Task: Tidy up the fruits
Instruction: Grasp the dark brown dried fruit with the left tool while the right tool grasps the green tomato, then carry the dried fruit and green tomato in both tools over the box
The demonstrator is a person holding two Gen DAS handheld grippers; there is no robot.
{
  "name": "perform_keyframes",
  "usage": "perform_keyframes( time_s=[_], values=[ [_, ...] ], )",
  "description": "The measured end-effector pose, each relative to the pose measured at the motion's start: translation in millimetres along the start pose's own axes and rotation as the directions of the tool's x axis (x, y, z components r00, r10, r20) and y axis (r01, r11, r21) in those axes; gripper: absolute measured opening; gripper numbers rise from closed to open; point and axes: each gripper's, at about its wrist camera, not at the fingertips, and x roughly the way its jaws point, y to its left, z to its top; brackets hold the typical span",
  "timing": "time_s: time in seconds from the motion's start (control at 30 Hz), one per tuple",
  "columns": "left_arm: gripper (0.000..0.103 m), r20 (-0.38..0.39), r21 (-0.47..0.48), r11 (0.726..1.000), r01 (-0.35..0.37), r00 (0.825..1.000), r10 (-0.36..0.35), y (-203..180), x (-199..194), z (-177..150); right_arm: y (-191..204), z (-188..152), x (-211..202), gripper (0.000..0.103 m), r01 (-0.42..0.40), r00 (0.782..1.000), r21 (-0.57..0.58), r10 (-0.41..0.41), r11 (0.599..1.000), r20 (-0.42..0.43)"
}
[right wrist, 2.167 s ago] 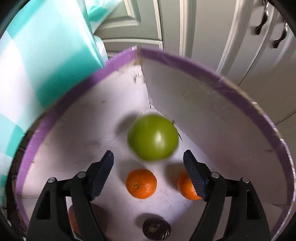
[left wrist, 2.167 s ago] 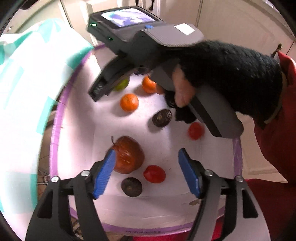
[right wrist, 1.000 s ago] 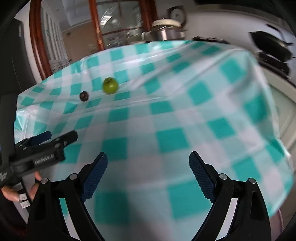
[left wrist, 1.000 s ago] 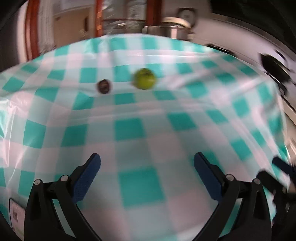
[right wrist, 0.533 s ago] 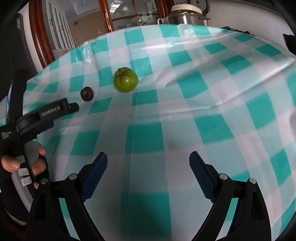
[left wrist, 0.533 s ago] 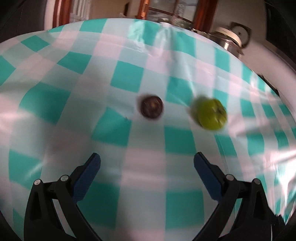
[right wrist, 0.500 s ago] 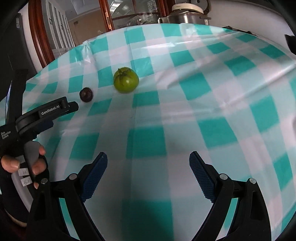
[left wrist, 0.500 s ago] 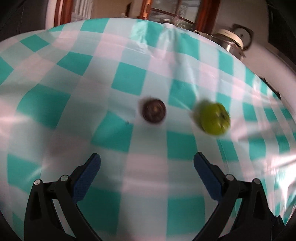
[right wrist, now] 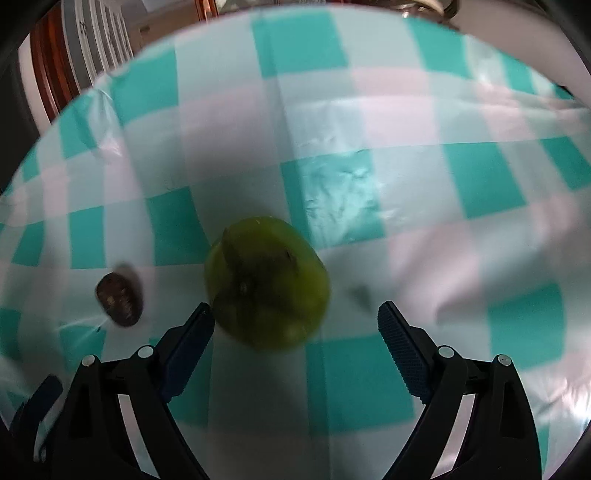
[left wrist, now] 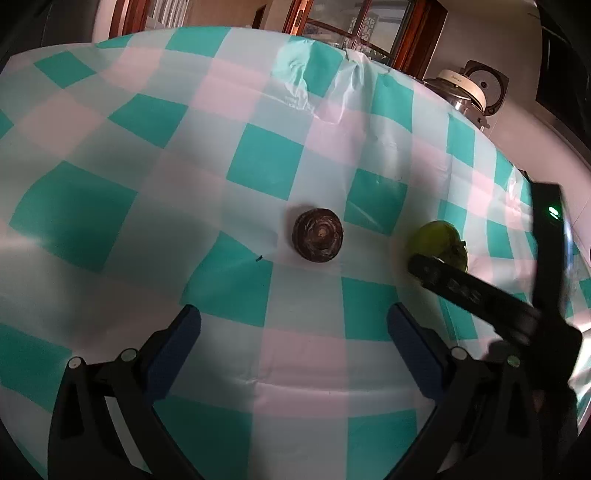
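A green round fruit (right wrist: 266,291) lies on the teal-and-white checked tablecloth (left wrist: 110,147), with a small dark brown fruit (right wrist: 120,299) to its left. My right gripper (right wrist: 295,314) hovers right at the green fruit; its jaws are closing. The fruit sits just ahead of the tips, close to the left finger, and the pads do not press on it. In the left wrist view the dark fruit (left wrist: 317,240) lies ahead of my open, empty left gripper (left wrist: 293,321). The green fruit (left wrist: 439,240) is partly hidden behind a finger of the right gripper (left wrist: 469,291).
The cloth is wrinkled at the far edge (left wrist: 314,88). A white and metal kitchen appliance (left wrist: 465,88) stands beyond the table at the back right. Wooden door frames (left wrist: 295,14) rise behind.
The right gripper has swept in over the cloth to the green fruit and now shows at the right of the left wrist view. The left gripper has neared the dark fruit, then held still.
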Motion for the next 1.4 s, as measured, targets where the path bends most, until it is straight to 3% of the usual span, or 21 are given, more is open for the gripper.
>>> perform_keyframes(
  time_s=[0.07, 0.1, 0.17, 0.27, 0.47, 0.6, 0.67, 0.7, 0.73, 0.9, 1.13, 1.2, 1.3, 1.4],
  values=[
    [0.101, 0.003, 0.001, 1.000, -0.015, 1.000, 0.015, -1, 3, 3, 0, 2, 2, 0.075, -0.039, 0.999, -0.006, 0.039, 0.999, 0.001],
    [0.101, 0.005, 0.003, 1.000, -0.029, 1.000, 0.029, -3, 6, 6, 0, 2, 1, 0.061, -0.071, 0.997, -0.011, 0.071, 0.997, 0.009],
    [0.101, 0.018, 0.010, 0.999, -0.043, 0.999, 0.043, -6, 10, 11, -6, 0, -1, 0.062, -0.085, 0.996, 0.018, 0.085, 0.996, 0.015],
    [0.100, 0.024, 0.028, 0.998, -0.060, 0.998, 0.060, -13, 21, 21, -36, -3, -5, 0.061, -0.172, 0.984, 0.157, 0.164, 0.973, 0.065],
    [0.081, -0.012, 0.033, 0.996, -0.081, 0.997, 0.081, -26, 54, 43, -50, -7, -5, 0.062, -0.227, 0.973, 0.206, 0.213, 0.952, 0.088],
    [0.062, -0.077, 0.059, 0.991, -0.124, 0.989, 0.128, -34, 75, 48, -57, -6, -2, 0.062, -0.247, 0.968, 0.219, 0.232, 0.944, 0.094],
    [0.055, -0.074, 0.072, 0.986, -0.150, 0.985, 0.155, -37, 76, 48, -62, -8, -2, 0.062, -0.263, 0.964, 0.218, 0.247, 0.940, 0.097],
    [0.042, -0.069, 0.066, 0.988, -0.141, 0.987, 0.145, -37, 75, 48, -65, -8, -3, 0.062, -0.272, 0.962, 0.219, 0.256, 0.937, 0.100],
    [0.040, -0.064, 0.059, 0.990, -0.126, 0.989, 0.130, -35, 73, 48, -66, -11, -5, 0.062, -0.282, 0.959, 0.222, 0.265, 0.933, 0.104],
    [0.040, 0.041, 0.014, 0.994, -0.104, 0.994, 0.104, -25, 41, 42, -79, -6, 2, 0.062, -0.293, 0.955, 0.229, 0.274, 0.928, 0.110],
    [0.040, 0.057, -0.047, 0.999, -0.019, 0.998, 0.021, -16, -18, -9, -83, -16, -17, 0.061, -0.233, 0.971, 0.236, 0.211, 0.943, 0.117],
    [0.040, 0.064, -0.021, 1.000, -0.001, 0.998, 0.002, -22, -37, -28, -79, -36, -39, 0.061, -0.216, 0.975, 0.230, 0.198, 0.949, 0.100],
    [0.040, 0.087, 0.033, 0.999, 0.038, 0.995, -0.041, -18, -76, -54, -68, -80, -103, 0.062, -0.217, 0.972, 0.152, 0.198, 0.964, 0.128],
    [0.040, 0.105, 0.094, 0.993, 0.075, 0.991, -0.085, -24, -111, -78, -61, -134, -174, 0.062, -0.143, 0.979, 0.061, 0.132, 0.988, 0.155]
  ],
)
